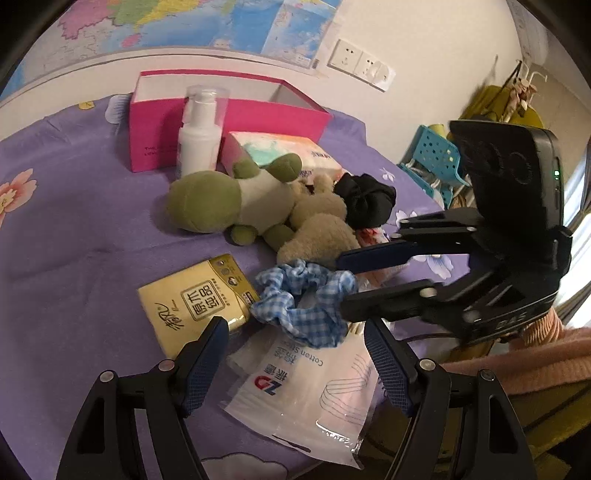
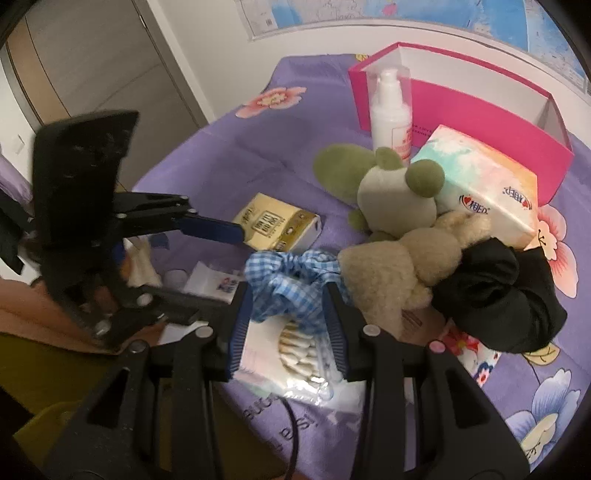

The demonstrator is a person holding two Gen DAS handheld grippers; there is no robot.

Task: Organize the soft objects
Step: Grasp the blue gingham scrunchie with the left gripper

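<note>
Meanwhile, both grippers, left [image 1: 295, 354] and right [image 2: 286, 325], hover with fingers parted and empty over the scrunchie [image 2: 291, 284]; plush toys [image 1: 236, 199] lie unsorted on the bed [image 1: 74, 221], pink box [image 1: 229, 114] unfilled

A pump bottle [image 1: 197, 133] stands before the wall map [image 1: 207, 22] and sockets [image 1: 364, 66].

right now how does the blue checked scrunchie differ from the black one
The blue checked scrunchie is gingham, pale blue and white; the black scrunchie is plain and dark. The blue one lies near the table's front edge, partly on the cotton swab bag, between the right gripper's fingers; the black one sits farther back beside the beige plush, clear of both grippers. Both are gathered fabric rings.
</note>
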